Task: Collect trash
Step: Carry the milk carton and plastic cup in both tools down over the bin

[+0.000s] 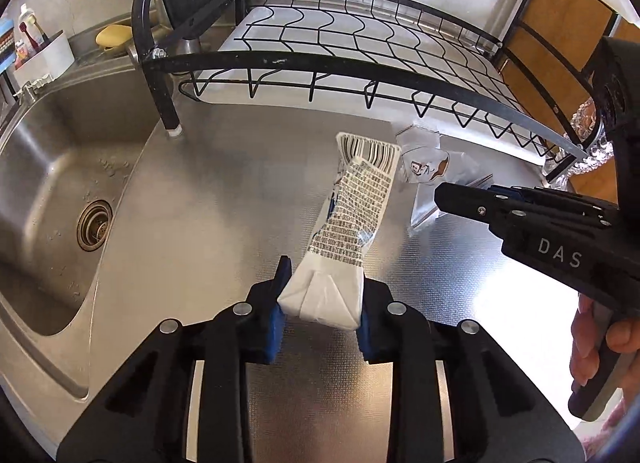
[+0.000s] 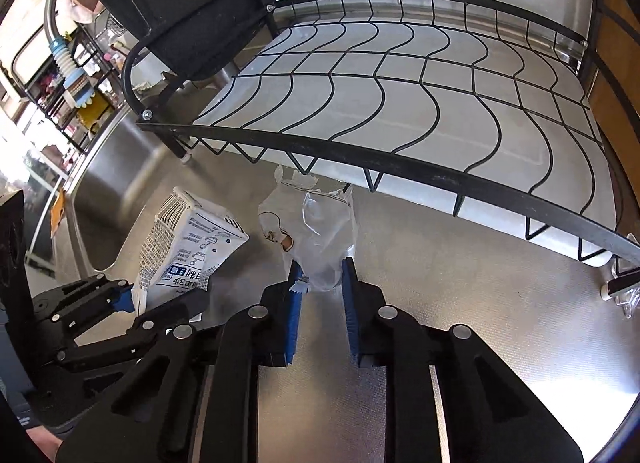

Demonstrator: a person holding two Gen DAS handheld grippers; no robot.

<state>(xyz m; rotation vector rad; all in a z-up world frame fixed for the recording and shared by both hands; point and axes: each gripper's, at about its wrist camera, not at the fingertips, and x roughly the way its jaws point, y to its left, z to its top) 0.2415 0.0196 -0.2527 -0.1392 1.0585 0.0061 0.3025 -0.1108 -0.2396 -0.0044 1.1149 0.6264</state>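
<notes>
A white drink carton [image 1: 352,215] with printed text and a barcode stands tilted on the steel counter, and my left gripper [image 1: 322,295] is shut on its folded lower end, blue pads pressed against both sides. To its right lies a crumpled clear and white wrapper [image 1: 428,167], with the right gripper's fingers [image 1: 472,203] reaching into it from the right. In the right wrist view my right gripper [image 2: 322,283] has the wrapper [image 2: 316,231] pinched between its blue pads. The carton [image 2: 188,247] and left gripper [image 2: 160,295] show at the lower left.
A black wire dish rack [image 1: 360,63] stands over the counter just behind the trash. The steel sink [image 1: 52,167] with its drain is at the left. Crumpled foil [image 1: 592,151] sits at the far right. A hand [image 1: 600,347] holds the right gripper's handle.
</notes>
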